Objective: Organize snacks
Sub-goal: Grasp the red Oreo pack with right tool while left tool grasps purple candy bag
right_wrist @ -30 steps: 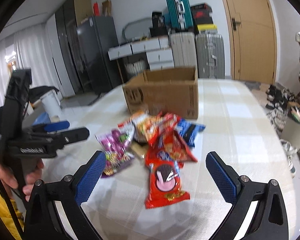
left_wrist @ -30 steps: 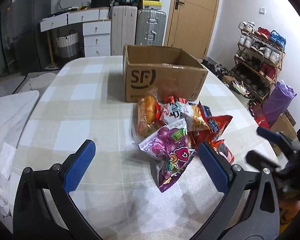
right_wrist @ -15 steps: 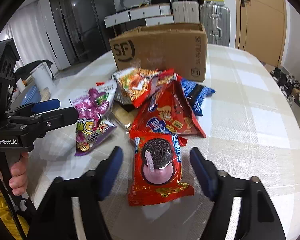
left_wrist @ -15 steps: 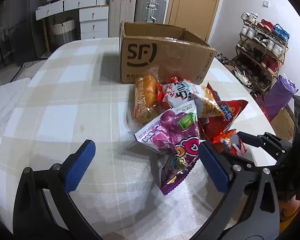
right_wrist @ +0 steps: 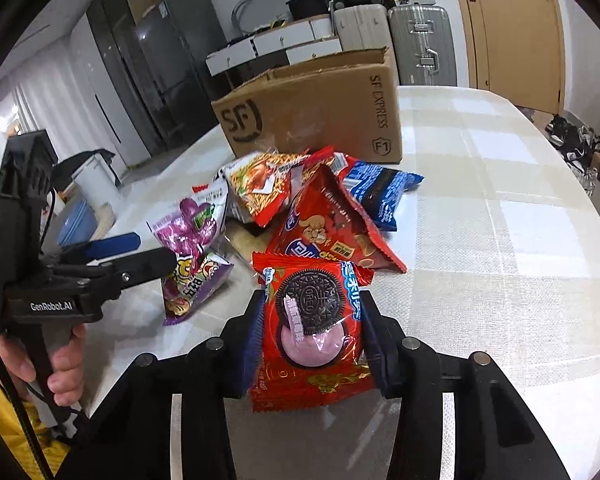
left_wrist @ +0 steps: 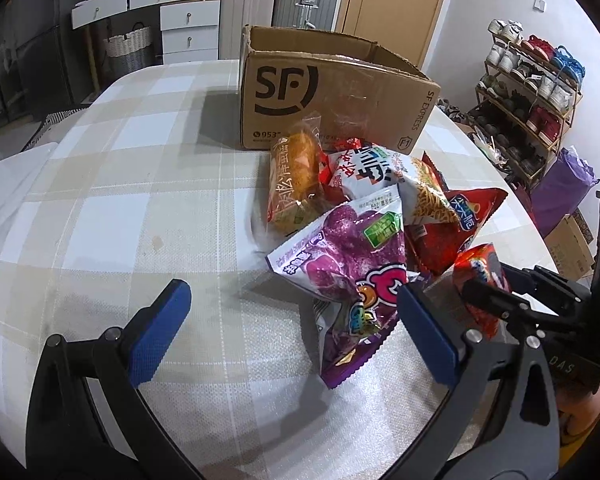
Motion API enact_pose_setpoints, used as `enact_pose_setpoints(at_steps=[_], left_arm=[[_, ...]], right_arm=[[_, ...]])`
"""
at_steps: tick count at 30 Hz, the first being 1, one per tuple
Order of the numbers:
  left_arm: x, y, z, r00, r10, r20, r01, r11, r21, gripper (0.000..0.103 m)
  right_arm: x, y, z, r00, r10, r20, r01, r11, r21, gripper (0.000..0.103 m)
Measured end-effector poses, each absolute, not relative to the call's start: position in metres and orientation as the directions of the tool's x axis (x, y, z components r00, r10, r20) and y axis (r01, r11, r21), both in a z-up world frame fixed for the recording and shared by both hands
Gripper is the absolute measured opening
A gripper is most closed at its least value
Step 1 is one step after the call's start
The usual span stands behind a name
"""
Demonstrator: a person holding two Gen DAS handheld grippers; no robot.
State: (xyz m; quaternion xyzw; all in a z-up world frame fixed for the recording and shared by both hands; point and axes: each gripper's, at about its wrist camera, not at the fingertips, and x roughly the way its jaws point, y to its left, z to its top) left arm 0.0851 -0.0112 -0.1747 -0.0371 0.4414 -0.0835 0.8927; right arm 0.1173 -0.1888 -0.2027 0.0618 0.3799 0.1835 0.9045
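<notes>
- A right gripper [right_wrist: 311,336] fills the lower centre of the right wrist view, its jaws closing on a red cookie packet [right_wrist: 312,328]; the blue pads already sit against the packet's two side edges.
- The cookie packet lies flat on a checked tablecloth [right_wrist: 500,264], at the near end of a heap of snacks in the middle of the frame.
- Just above it in that view rests a red chip bag [right_wrist: 328,228], with a blue packet [right_wrist: 380,192] to its upper right and a noodle snack bag [right_wrist: 264,184] to its upper left.
- A purple candy bag [left_wrist: 340,272] lies at centre right of the left wrist view, its lower edge touching the right pad of the left gripper [left_wrist: 292,332].
- The left gripper's jaws stand wide apart, with bare cloth across most of the gap between them.
- An orange bread packet [left_wrist: 296,180] leans near the front of a cardboard box [left_wrist: 332,92], which stands open-topped on the table in the upper centre of the frame.
- A person's hand [right_wrist: 56,364] grips the left tool's handle at the lower left of the right wrist view.
- A shoe rack [left_wrist: 528,96] stands against the wall at the upper right of the left wrist view.
</notes>
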Motion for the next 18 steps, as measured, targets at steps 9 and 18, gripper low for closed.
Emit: enact_pose_setpoints(at_steps=[9,18], left_arm=[[0.106,-0.023,-0.171,0.561,-0.196,-0.804,0.107,0.981,-0.164,0.103],[0.122,-0.033,-0.183,0.502,-0.207,-0.839,0.098,0.978,-0.183,0.087]], right_arm=[[0.111,-0.193,-0.199,0.666,0.422,-0.615,-0.312,0.907,0.284,0.045],[0.109,-0.199,-0.2,0.66,0.464,-0.59,-0.324,0.885,0.334,0.045]])
